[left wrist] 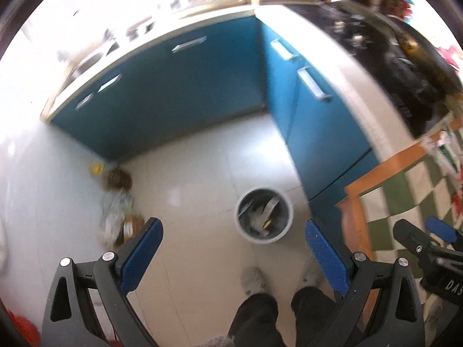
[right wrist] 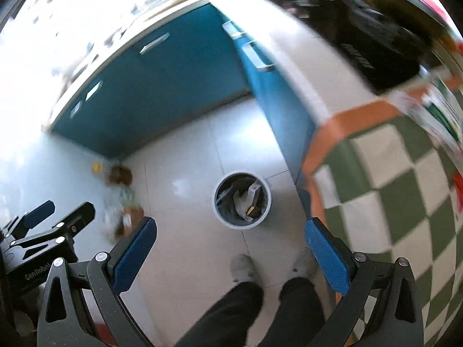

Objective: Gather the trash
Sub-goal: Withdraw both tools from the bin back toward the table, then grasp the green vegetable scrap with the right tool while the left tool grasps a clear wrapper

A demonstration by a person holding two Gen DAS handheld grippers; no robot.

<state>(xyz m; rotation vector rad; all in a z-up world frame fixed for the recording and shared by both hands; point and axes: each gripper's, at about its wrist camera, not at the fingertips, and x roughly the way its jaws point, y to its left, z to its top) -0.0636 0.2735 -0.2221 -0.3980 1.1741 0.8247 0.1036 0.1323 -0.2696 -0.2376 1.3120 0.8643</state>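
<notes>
Round bin [right wrist: 242, 200] on floor holds crumpled wrappers [right wrist: 248, 199]

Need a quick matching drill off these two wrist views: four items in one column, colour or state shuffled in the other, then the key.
Column 1:
1. trash bin
2. cabinet doors
3. tablecloth
4. left gripper

Column 2:
A. green and white checks, orange border
B. jaws open, holding nothing
C. round, on the floor, trash already inside
D. blue, with pale bar handles

Pairs: 1-C, 2-D, 3-A, 4-B
</notes>
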